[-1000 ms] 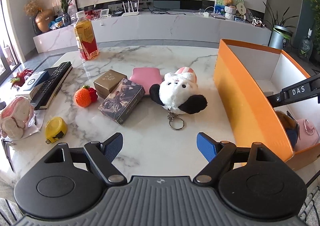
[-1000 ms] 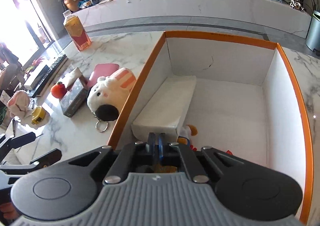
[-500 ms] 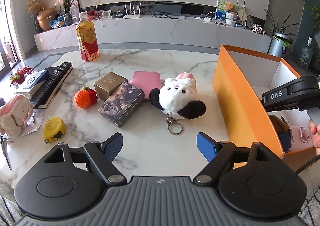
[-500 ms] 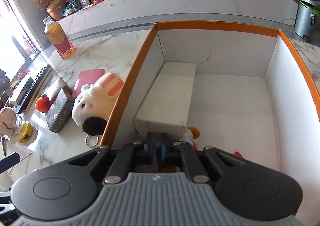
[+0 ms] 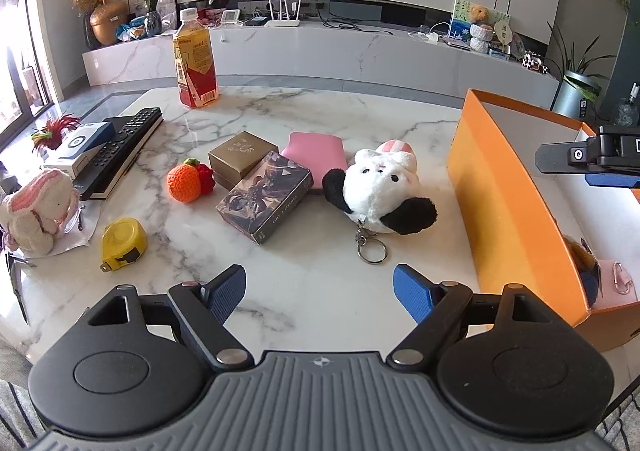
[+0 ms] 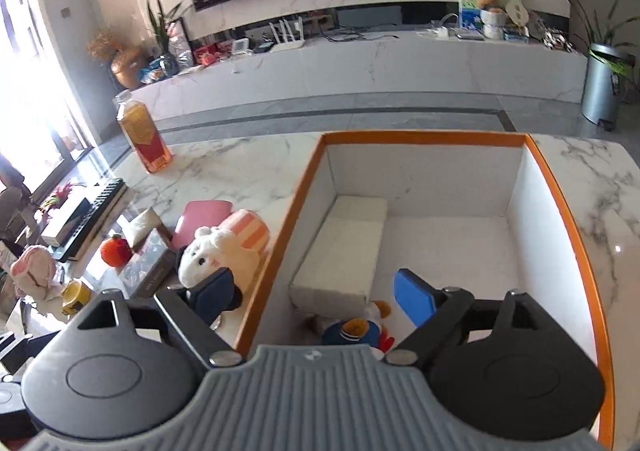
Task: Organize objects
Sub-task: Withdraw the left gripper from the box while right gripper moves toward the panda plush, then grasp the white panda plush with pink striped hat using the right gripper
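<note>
Here, in the left wrist view, the left gripper (image 5: 319, 287) hovers low over the marble table (image 5: 320, 119) with its blue fingers spread wide and nothing between them. Ahead of it lies a white plush toy (image 5: 380, 189) with black ears and a key ring, just beside a pink pouch (image 5: 316, 149). To the left of these sit a dark patterned box (image 5: 265, 196), a gold box (image 5: 239, 157) touching it, and a crocheted orange fruit (image 5: 185, 184). A yellow tape measure (image 5: 120, 244) lies nearer the table's edge, a remote control (image 5: 122, 147) and a drink bottle (image 5: 195, 65) farther back. The orange box (image 5: 512, 203) stands at the right, and the right gripper (image 5: 592, 159) reaches over it from the right edge of the frame.

In the right wrist view, the right gripper (image 6: 316, 291) is held above the orange box (image 6: 424, 137), fingers parted wide and empty; its left finger is over the table outside the box wall, its right finger over the interior. Inside the box a white block (image 6: 340, 247) lies along the left wall, and a small stuffed figure in blue (image 6: 352, 329) rests on the floor at the near end, just below the gripper. The white plush toy (image 6: 224, 255) sits outside, close to the box's left wall.
</note>
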`<state>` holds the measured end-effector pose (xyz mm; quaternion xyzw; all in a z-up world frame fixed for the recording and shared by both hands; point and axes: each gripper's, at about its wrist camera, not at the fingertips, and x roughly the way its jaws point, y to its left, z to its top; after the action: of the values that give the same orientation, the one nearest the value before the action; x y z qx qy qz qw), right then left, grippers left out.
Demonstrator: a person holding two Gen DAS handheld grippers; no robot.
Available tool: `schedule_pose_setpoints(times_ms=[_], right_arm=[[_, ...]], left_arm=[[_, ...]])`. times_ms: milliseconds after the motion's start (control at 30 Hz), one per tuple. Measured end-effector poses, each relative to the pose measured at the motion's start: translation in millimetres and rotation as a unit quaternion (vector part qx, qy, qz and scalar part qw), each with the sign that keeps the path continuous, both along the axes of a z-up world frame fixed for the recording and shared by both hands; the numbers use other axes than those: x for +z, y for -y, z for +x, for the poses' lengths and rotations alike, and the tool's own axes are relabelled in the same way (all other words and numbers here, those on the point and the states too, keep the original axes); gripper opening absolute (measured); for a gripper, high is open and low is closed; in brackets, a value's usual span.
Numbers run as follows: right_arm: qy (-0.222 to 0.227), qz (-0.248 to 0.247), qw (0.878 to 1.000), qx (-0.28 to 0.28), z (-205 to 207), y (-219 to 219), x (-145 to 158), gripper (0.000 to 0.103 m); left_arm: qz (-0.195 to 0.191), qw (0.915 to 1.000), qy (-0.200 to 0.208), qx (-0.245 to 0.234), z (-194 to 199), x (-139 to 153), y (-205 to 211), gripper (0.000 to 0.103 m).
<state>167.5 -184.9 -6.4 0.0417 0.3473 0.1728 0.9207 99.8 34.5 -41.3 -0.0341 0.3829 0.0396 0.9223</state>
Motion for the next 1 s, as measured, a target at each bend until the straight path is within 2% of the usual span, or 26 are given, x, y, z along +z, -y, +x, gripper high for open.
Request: schedule_pose_setpoints(times_ms=[67,167,267,433,500,600,700,833,933,1000], right_arm=[[0.004,0.008,1.000,0.024,-3,-9,2,0.090],[-0.016,0.021,0.999,0.043,-5,-22,-1,0.090],[-0.030,0.007,0.998,0.057,-8,-35,-5,0.090],[0.009,-0.019,0.998,0.060,-10,-54,6,0.090],[0.007,-0.032,0.997,0.066,-2,-66,11,0.090],[-0.030,-0.040,0.997,0.066,20,-85,8,0.090],[-0.068,-0.044,0.996,0.035,47,-95,-1,0.090],[-0.115,-0.027,0.992,0.043,77,-109,-12,0.090],[-0.153,-0.041,0.987,0.033,99,-125,-26,0.090],[-0.153,-0.074,0.985,0.024,108,-137,-30,0.091]], left_arm=[[0.002,1.0000,-0.004,0.005,1,-1,-2,0.096],[0.011,0.9997,-0.015,0.017,6,-7,-5,0.096],[0.011,0.9992,-0.025,0.028,9,-12,-10,0.096],[0.005,0.9990,-0.038,0.020,10,-17,-14,0.096],[-0.003,0.9989,-0.041,0.024,11,-18,-15,0.096],[-0.019,0.9982,-0.052,0.021,13,-20,-16,0.096],[-0.017,0.9986,-0.047,0.017,11,-18,-16,0.096],[-0.018,0.9979,-0.055,0.030,13,-20,-23,0.096],[-0.026,0.9964,-0.070,0.042,17,-24,-29,0.096],[-0.028,0.9959,-0.073,0.045,17,-25,-31,0.096]])
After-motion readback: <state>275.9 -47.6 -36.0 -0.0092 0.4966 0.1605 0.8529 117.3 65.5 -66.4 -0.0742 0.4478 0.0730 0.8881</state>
